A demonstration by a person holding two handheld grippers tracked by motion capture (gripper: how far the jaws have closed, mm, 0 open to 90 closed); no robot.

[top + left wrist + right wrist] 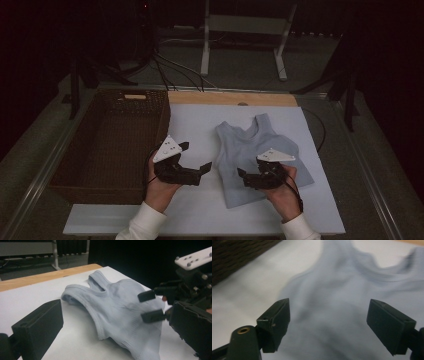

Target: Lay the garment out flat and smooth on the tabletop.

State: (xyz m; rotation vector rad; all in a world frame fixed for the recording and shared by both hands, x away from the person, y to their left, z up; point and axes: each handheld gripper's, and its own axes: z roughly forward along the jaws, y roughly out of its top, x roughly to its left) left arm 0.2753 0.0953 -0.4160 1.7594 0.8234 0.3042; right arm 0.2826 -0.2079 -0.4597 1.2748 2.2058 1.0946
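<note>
Your right gripper hovers over the near part of the pale blue vest, jaws wide and holding nothing. The vest lies flat on the bench, right of the basket. Your left gripper sits between basket and vest, jaws wide and empty.

The high view looks forward and down over the table, while both gripper views sit low and close, sharing the pale blue tank top from opposite sides.

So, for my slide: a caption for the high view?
Two open hand-held tools hover at a pale blue ribbed tank top beside a brown wicker basket.
</note>
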